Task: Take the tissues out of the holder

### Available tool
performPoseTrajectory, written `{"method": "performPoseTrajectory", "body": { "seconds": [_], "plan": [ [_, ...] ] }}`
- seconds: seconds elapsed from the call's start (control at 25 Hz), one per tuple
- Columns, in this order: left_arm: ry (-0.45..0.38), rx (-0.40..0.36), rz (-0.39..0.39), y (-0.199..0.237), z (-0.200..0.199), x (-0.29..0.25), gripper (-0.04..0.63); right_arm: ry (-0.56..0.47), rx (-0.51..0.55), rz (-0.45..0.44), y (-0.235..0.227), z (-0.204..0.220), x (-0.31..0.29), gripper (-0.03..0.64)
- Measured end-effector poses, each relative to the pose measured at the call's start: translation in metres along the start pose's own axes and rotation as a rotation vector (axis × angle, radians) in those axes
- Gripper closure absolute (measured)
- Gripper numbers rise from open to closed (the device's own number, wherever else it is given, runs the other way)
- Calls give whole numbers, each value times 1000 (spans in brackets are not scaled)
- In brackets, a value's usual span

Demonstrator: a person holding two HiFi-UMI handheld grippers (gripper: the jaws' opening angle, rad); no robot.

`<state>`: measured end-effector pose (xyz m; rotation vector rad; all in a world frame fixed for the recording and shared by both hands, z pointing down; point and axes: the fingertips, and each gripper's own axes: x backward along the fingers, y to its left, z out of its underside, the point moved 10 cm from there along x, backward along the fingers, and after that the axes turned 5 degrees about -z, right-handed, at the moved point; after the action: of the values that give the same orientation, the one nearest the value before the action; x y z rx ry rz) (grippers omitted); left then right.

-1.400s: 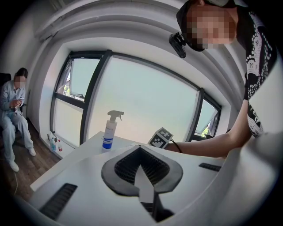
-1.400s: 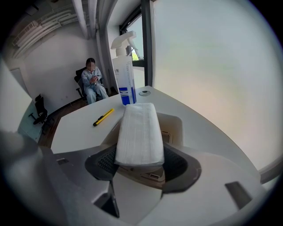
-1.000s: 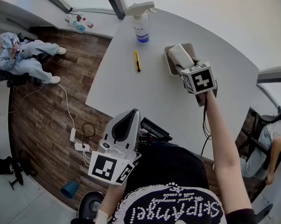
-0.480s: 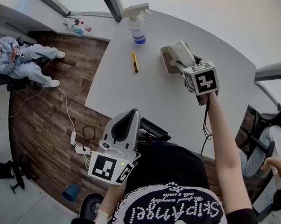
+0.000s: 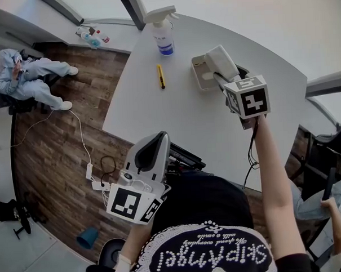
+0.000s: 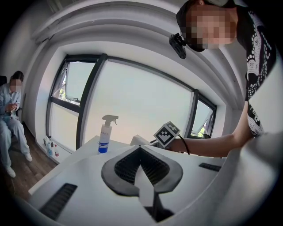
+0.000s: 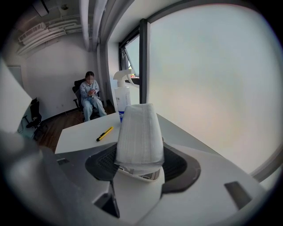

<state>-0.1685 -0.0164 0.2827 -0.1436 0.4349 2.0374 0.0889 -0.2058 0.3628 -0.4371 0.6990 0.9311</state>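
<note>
Right arm's stretched way out over the white round table, with the right gripper tipped downward. Its jaws are clamped on the white plastic-wrapped tissue pack, which sits up over the right side of the beige rectangular holder. The left gripper is tucked in by the person's body at the table edge, roughly level, jaws closed on nothing.

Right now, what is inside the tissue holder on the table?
The visible part of the holder looks bare. The tissue pack, clamped in the right gripper, covers the rest of it, so that part is unseen.
</note>
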Motion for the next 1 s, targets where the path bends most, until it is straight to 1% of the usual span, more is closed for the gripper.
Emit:
{"method": "performPoseTrajectory", "body": {
  "seconds": [0.56, 1.0],
  "plan": [
    [-10, -11, 20, -5, 0, 4, 594, -62, -24, 29, 3, 4, 30, 345],
    [-15, -17, 21, -8, 1, 8, 594, -100, -23, 32, 9, 6, 46, 345]
  ]
}}
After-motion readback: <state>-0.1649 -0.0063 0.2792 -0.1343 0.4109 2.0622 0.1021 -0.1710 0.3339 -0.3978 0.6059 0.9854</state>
